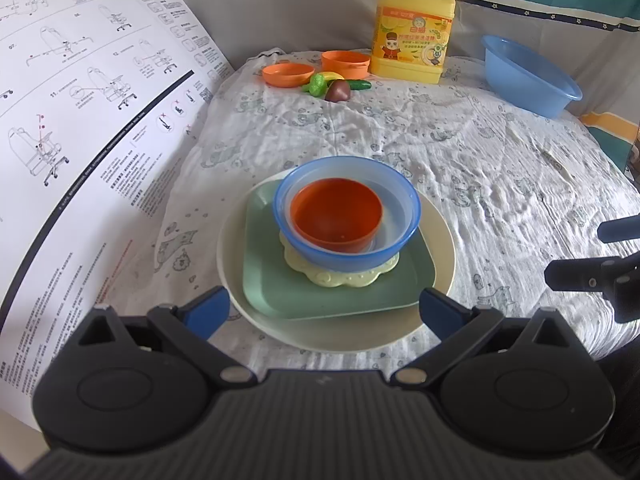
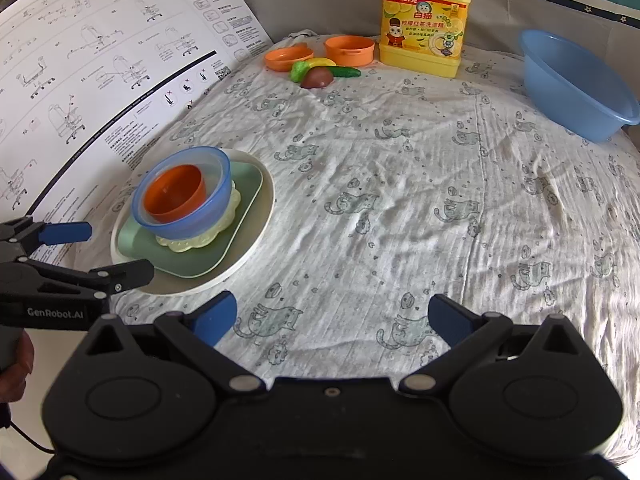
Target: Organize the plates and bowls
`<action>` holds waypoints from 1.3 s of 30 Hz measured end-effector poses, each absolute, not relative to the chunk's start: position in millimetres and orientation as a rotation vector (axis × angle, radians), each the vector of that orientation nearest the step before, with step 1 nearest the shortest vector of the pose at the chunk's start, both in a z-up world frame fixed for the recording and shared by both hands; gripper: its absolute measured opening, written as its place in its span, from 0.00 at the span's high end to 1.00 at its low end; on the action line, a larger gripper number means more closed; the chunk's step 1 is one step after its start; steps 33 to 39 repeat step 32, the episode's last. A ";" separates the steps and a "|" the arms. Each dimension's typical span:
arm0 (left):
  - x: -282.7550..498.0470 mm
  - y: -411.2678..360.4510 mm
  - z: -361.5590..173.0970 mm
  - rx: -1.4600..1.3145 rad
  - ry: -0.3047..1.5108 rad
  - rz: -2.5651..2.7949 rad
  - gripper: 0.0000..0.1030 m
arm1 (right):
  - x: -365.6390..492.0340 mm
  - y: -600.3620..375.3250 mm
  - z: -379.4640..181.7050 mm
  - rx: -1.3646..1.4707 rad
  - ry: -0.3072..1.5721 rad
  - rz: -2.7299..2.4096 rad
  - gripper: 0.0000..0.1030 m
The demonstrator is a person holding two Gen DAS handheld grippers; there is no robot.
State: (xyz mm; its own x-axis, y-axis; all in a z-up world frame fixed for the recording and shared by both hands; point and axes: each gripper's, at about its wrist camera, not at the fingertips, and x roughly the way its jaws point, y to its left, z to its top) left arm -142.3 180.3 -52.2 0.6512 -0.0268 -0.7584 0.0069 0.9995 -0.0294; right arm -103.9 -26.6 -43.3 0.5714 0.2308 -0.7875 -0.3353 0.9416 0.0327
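We see one stack on the cat-print cloth (image 2: pixel 400 184), near left of the bench. From bottom to top: cream round plate (image 1: pixel 240 280), green square plate (image 1: pixel 272 280), pale yellow scalloped plate (image 1: pixel 320 278), blue bowl (image 1: pixel 348 254), orange bowl (image 1: pixel 336 216) nested inside the blue one.

Left hand-held gripper (image 1: pixel 324 306): released, jaws spread wide, holding nothing. Its blue fingertips (image 1: pixel 208 310) sit either side of the cream plate's near rim; we cannot tell if they touch it.

Right hand-held gripper (image 2: pixel 332 316): released too, jaws wide apart, empty. It hangs over bare cloth, just right of the stack and apart from it.

Far side: shallow orange dish (image 2: pixel 288 58) beside a deeper orange cup (image 2: pixel 349 50), with toy vegetables (image 2: pixel 320 72) just in front of them. Yellow detergent jug (image 2: pixel 426 16) stands upright right of those. Blue basin (image 2: pixel 576 84) sits tilted at the far right edge. A large printed instruction sheet (image 2: pixel 100 60) leans along the left side, just behind the stack.
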 end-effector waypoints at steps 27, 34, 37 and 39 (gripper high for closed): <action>-144.4 182.0 -51.0 0.014 0.865 -0.047 0.00 | -105.3 -25.8 -42.0 -0.134 0.901 0.335 0.00; -145.5 182.0 -50.6 0.024 0.863 -0.049 0.00 | -105.6 -25.1 -41.5 -0.135 0.900 0.335 0.00; -145.5 182.0 -50.6 0.024 0.863 -0.049 0.00 | -105.6 -25.1 -41.5 -0.135 0.900 0.335 0.00; -145.5 182.0 -50.6 0.024 0.863 -0.049 0.00 | -105.6 -25.1 -41.5 -0.135 0.900 0.335 0.00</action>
